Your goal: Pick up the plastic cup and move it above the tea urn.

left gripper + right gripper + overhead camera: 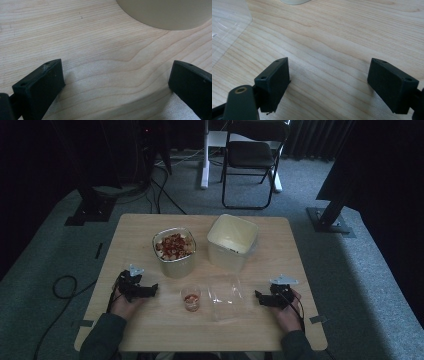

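High view showed both black grippers, left gripper (154, 287) and right gripper (258, 296), spread wide and empty, flanking the small clear glass cup (191, 298) on the pale wooden table (150, 330).

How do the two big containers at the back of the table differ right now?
The left container is clear and filled nearly to the rim with red and pale food pieces; the right container is opaque cream-white and looks empty. The left container has rounded corners, while the right container is squarer and looks wider at its mouth. Both stand upright and lidless, side by side on the wooden table, untouched by either claw.
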The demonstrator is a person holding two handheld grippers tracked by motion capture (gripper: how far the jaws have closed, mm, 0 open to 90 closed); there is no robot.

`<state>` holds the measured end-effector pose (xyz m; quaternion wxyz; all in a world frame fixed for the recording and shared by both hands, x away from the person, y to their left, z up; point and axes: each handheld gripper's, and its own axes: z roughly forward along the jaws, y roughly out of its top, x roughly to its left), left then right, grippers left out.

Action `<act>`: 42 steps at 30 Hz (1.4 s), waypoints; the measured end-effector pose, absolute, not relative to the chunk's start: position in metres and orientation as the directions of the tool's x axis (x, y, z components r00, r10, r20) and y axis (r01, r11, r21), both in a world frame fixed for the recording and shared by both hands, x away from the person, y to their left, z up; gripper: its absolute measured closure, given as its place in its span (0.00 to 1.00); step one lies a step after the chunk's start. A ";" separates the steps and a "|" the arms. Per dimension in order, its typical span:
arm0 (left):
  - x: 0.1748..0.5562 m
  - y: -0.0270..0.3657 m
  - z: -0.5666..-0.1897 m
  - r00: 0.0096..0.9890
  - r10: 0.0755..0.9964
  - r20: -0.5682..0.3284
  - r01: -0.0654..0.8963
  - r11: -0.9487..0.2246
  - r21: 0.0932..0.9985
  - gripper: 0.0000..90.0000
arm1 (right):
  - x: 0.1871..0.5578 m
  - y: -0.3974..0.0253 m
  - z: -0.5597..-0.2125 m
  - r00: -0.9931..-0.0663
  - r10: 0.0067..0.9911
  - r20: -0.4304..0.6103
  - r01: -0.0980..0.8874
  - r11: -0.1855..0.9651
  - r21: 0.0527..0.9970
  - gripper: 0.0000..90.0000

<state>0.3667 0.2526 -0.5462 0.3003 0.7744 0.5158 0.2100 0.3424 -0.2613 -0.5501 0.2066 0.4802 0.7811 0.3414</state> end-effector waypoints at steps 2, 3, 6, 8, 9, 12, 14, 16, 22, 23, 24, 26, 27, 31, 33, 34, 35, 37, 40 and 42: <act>0.367 0.253 -0.546 0.380 0.925 0.016 0.673 -0.288 0.682 0.00 | 0.342 -0.261 -0.550 -0.453 0.891 0.005 0.609 0.306 0.732 0.19; 0.367 0.253 -0.546 0.380 0.925 0.016 0.673 -0.288 0.682 0.00 | 0.342 -0.261 -0.550 -0.454 0.891 0.005 0.609 0.306 0.732 0.19; 0.367 0.253 -0.546 0.380 0.925 0.016 0.673 -0.288 0.682 0.00 | 0.342 -0.261 -0.550 -0.453 0.891 0.005 0.609 0.306 0.732 0.19; 0.367 0.253 -0.546 0.380 0.925 0.015 0.673 -0.288 0.682 0.00 | 0.342 -0.261 -0.550 -0.452 0.892 0.005 0.609 0.305 0.732 0.19; 0.367 0.253 -0.546 0.380 0.925 0.016 0.673 -0.288 0.682 0.00 | 0.342 -0.261 -0.550 -0.451 0.892 0.005 0.610 0.305 0.732 0.19; 0.367 0.253 -0.546 0.380 0.925 0.016 0.673 -0.287 0.682 0.00 | 0.342 -0.261 -0.550 -0.447 0.894 0.004 0.611 0.303 0.731 0.18; 0.367 0.253 -0.546 0.380 0.925 0.015 0.673 -0.288 0.682 0.00 | 0.343 -0.260 -0.550 -0.442 0.897 0.005 0.618 0.301 0.726 0.15; 0.367 0.253 -0.546 0.380 0.925 0.015 0.673 -0.288 0.682 0.00 | 0.342 -0.259 -0.550 -0.452 0.892 0.002 0.615 0.310 0.725 0.15; 0.367 0.253 -0.546 0.380 0.925 0.015 0.673 -0.288 0.682 0.00 | 0.342 -0.259 -0.550 -0.457 0.890 0.002 0.612 0.312 0.727 0.16; 0.367 0.253 -0.546 0.380 0.925 0.015 0.673 -0.288 0.682 0.00 | 0.342 -0.259 -0.550 -0.457 0.890 0.002 0.612 0.312 0.727 0.16; 0.367 0.253 -0.546 0.380 0.925 0.015 0.673 -0.288 0.682 0.00 | 0.342 -0.259 -0.550 -0.457 0.889 0.003 0.611 0.312 0.727 0.16; 0.367 0.253 -0.546 0.380 0.925 0.015 0.673 -0.288 0.682 0.00 | 0.341 -0.259 -0.549 -0.459 0.889 0.004 0.613 0.313 0.725 0.20; 0.367 0.253 -0.546 0.380 0.925 0.015 0.673 -0.287 0.682 0.00 | 0.340 -0.259 -0.549 -0.460 0.888 0.004 0.613 0.314 0.725 0.21; 0.367 0.253 -0.546 0.380 0.925 0.015 0.673 -0.288 0.682 0.00 | 0.339 -0.257 -0.547 -0.453 0.891 0.006 0.620 0.310 0.721 0.30; 0.367 0.253 -0.546 0.380 0.925 0.015 0.673 -0.288 0.682 0.00 | 0.339 -0.257 -0.545 -0.439 0.898 0.014 0.631 0.298 0.716 0.34; 0.367 0.253 -0.546 0.380 0.925 0.015 0.673 -0.287 0.682 0.00 | 0.338 -0.258 -0.544 -0.436 0.900 0.025 0.637 0.289 0.715 0.35; 0.367 0.253 -0.546 0.380 0.925 0.015 0.673 -0.288 0.682 0.00 | 0.337 -0.259 -0.543 -0.434 0.901 0.028 0.639 0.285 0.714 0.36; 0.367 0.253 -0.546 0.380 0.925 0.015 0.673 -0.287 0.682 0.00 | 0.334 -0.259 -0.539 -0.428 0.903 0.029 0.635 0.277 0.721 0.37; 0.367 0.253 -0.546 0.380 0.925 0.015 0.673 -0.288 0.682 0.00 | 0.325 -0.258 -0.530 -0.430 0.902 0.032 0.615 0.267 0.742 0.37; 0.367 0.253 -0.546 0.380 0.925 0.015 0.673 -0.287 0.682 0.00 | 0.320 -0.255 -0.522 -0.434 0.901 0.027 0.599 0.266 0.755 0.37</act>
